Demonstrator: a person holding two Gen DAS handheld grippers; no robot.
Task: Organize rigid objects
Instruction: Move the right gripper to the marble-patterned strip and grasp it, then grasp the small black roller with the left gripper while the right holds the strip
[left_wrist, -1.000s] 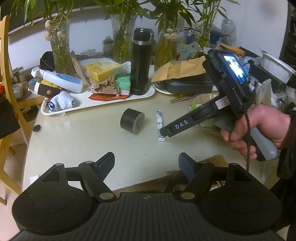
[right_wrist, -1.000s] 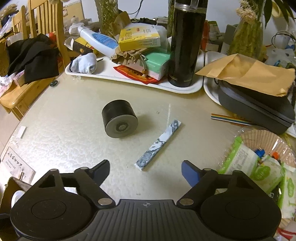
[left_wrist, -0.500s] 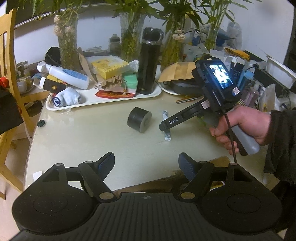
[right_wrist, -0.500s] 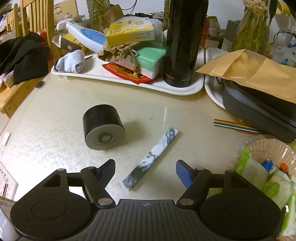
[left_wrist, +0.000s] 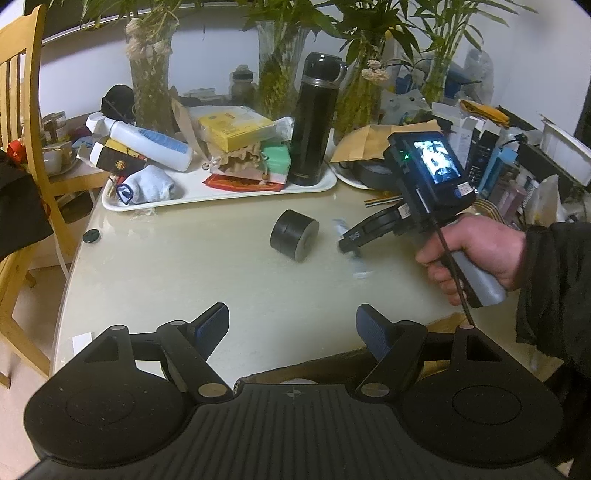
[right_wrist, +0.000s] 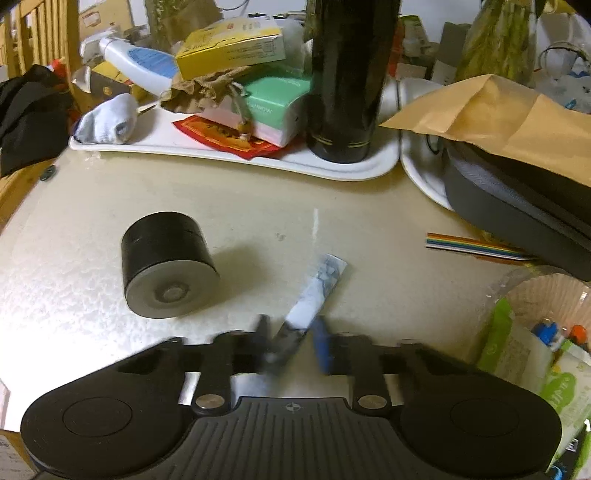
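Marbled in white, grey and blue, the flat rigid strip (right_wrist: 314, 295) is now lying with its near end between the right gripper (right_wrist: 291, 343)'s jaws, which are closing in from the wide spread of half a second ago to a narrow gap around it; motion blur hides whether the pads are touching it yet. The strip's far end is pointing up and to the right across the pale, pebbled glass-topped table (right_wrist: 92, 295).

Just left of the strip, the black cylinder with a grey end face (right_wrist: 166, 266) is resting on its side, apart from it.

In the left wrist view, the left gripper (left_wrist: 291, 325) is hanging over the table's near edge with its jaws wide apart and nothing between them, as before. Beyond it, the person's right hand (left_wrist: 476, 254) is gripping the grey handle of the right gripper, whose nose is lowered onto the blurred strip.

Farther back, the white plastic tray (right_wrist: 258, 158) is carrying a tall black flask (right_wrist: 347, 81), a yellow box (right_wrist: 229, 48), a mint green box (right_wrist: 277, 99) and a white sock (right_wrist: 107, 122). To the right, a brown paper envelope (right_wrist: 498, 122) is lying over a dark grey case (right_wrist: 509, 214). Glass vases of green stems (left_wrist: 151, 81) are standing along the white wall, and a wooden chair (left_wrist: 18, 110) is standing at the left.
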